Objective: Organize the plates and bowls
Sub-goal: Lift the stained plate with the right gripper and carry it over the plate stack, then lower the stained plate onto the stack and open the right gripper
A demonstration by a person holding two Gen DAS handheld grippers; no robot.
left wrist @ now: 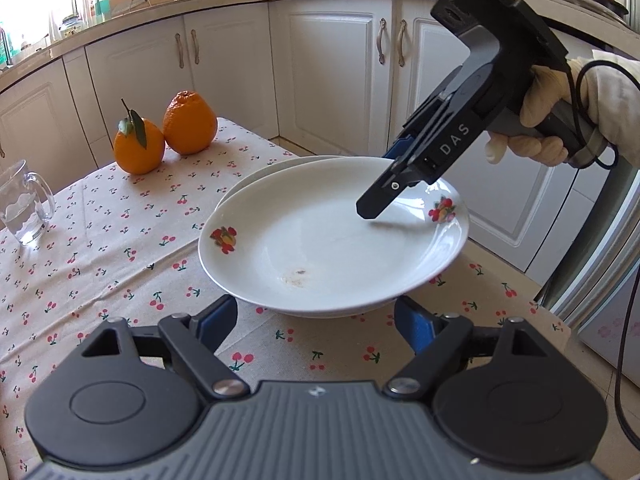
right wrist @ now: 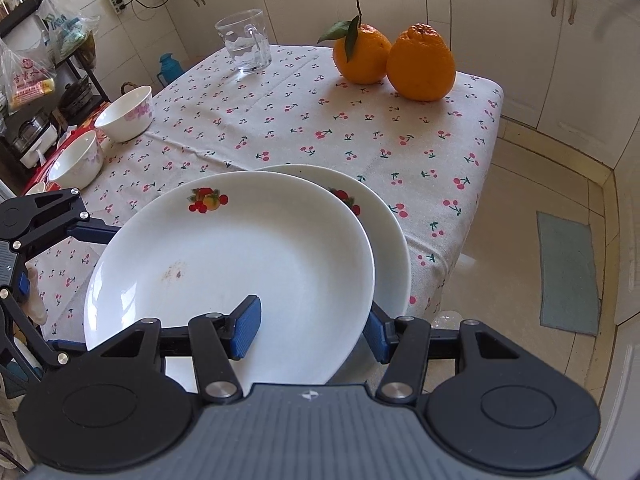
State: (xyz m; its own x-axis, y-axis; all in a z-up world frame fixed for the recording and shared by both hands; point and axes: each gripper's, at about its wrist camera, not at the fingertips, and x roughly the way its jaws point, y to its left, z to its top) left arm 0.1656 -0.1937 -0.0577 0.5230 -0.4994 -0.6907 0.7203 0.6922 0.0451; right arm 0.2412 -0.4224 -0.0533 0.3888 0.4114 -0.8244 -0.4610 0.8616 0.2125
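Left gripper (left wrist: 316,316) nearest the lens, jaws spread wide, near rim of the top plate (left wrist: 320,240) sitting between the blue pads, no clear contact. Left to right in the left view: glass mug (left wrist: 25,208) at the table edge, two oranges (left wrist: 168,132) touching each other, then the top plate tilted over a second plate (left wrist: 256,174), overlapping and offset. Right gripper (left wrist: 370,210) straddles the top plate's right rim, one finger over it and one under, not fully pinched. Right view: two bowls (right wrist: 104,136) at far left of the cherry tablecloth (right wrist: 320,128), well apart from the plates.
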